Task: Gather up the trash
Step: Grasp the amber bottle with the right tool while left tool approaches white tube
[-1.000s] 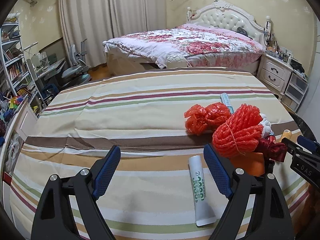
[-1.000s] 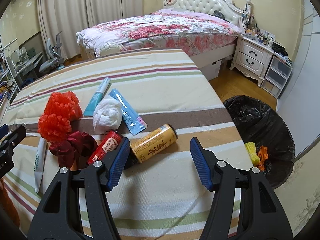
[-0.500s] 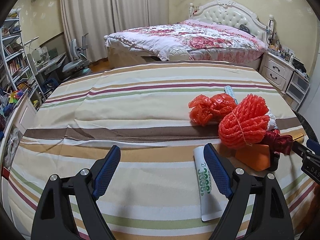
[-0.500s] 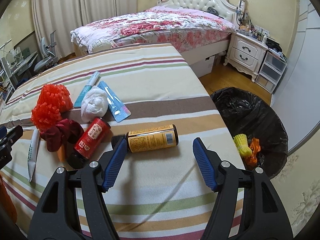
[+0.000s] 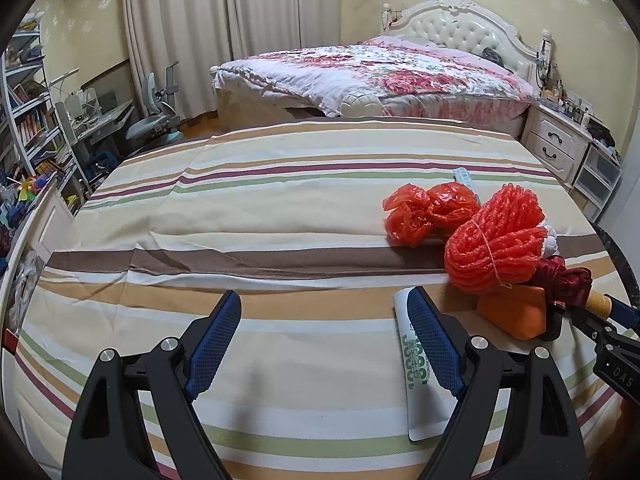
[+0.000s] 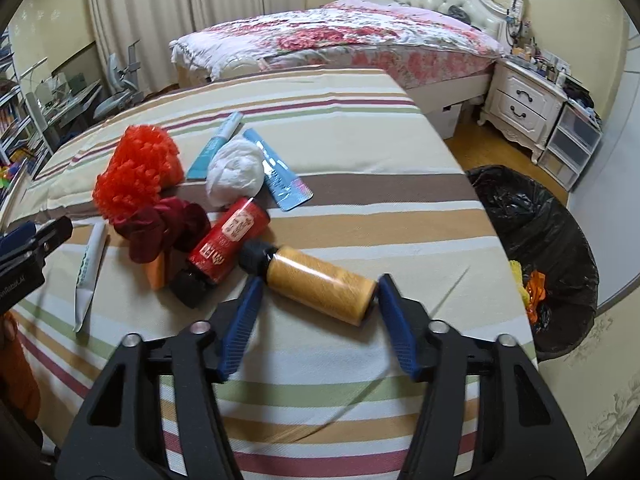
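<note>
Trash was recorded on a striped bedcover (image 6: 360,128), grouped toward the 9 to 12 o'clock sector of the right wrist view.

Item: yellow bottle (image 6: 320,286) with black cap, lying on its side, cap toward 10 o'clock. It was bracketed by the right gripper (image 6: 318,322), whose blue pads were spread wide; the right pad was seen at or just beside the bottle's base, the left pad just beside its shoulder. Firm contact could not be told; the bottle lay on the cover, ungrasped.

Item: red bottle (image 6: 230,246) with black cap, lying at 10 o'clock of the yellow bottle, their ends near each other.

Item: dark red fabric bundle (image 6: 160,226), touching an orange block (image 6: 157,270).

Item: red foam net (image 6: 136,172), above the bundle.

Item: white crumpled wad (image 6: 236,172), flanked by two blue tubes (image 6: 280,176).

Item: white toothpaste tube (image 5: 416,364), green lettering, lying flat; its upper part was partly covered in the left wrist view by the right pad of the left gripper (image 5: 324,344). That gripper was held released, nothing between its pads.

Item: red plastic bag (image 5: 428,214), knotted, at 1 o'clock in the left wrist view, touching the foam net.

Item: black-lined bin (image 6: 536,248), on the floor at 3 o'clock of the bedcover, with yellow and orange scraps inside.
</note>
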`<state>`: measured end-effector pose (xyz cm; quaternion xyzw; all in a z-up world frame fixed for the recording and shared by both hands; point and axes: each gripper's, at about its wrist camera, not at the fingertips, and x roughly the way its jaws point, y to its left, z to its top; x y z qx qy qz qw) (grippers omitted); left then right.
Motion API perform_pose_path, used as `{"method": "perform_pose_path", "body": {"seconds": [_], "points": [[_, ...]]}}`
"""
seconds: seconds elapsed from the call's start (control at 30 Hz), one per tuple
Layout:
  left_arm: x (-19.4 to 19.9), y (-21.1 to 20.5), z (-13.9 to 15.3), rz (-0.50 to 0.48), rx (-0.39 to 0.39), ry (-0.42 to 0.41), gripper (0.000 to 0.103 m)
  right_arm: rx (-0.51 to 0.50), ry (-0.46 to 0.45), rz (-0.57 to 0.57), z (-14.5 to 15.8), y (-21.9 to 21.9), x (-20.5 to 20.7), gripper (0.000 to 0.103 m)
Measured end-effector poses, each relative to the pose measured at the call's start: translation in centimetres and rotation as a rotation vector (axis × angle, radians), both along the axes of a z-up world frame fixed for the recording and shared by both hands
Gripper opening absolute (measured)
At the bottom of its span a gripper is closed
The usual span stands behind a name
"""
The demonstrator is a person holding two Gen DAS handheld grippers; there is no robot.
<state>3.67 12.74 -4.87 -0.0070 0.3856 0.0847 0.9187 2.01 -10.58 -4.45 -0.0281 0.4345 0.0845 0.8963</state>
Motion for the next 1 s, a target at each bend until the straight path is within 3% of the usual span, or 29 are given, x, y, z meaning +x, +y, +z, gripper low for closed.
{"method": "perform_pose_path", "body": {"seconds": [0.3,0.43,0.53,0.6,0.67,0.83,1.0], "points": [[-0.1,0.5,-0.2,0.009,0.002,0.009,0.083,-0.005,0.025,0.046,0.0,0.7,-0.6,0.056],[-0.1,0.5,-0.3,0.01,0.002,0.012,0.082,-0.026,0.01,0.069,0.1,1.1,-1.0,0.067],[-0.2,0.5,-0.3,0.008,0.005,0.012,0.082,-0.041,-0.015,0.072,0.4,1.0,-0.9,0.067],[-0.3,0.5,-0.3,0.008,0.005,0.013,0.082,-0.045,-0.02,0.071,0.3,0.8,-0.8,0.066],[-0.3,0.5,-0.4,0.009,0.004,0.013,0.082,-0.041,-0.012,0.069,0.2,0.6,-0.6,0.056],[-0.5,0.5,-0.6,0.005,0.007,0.017,0.082,-0.017,-0.009,0.026,0.1,0.2,-0.7,0.056],[-0.4,0.3,-0.9,-0.002,0.008,0.025,0.082,0.073,0.006,-0.056,0.1,-1.1,0.4,0.056]]}}
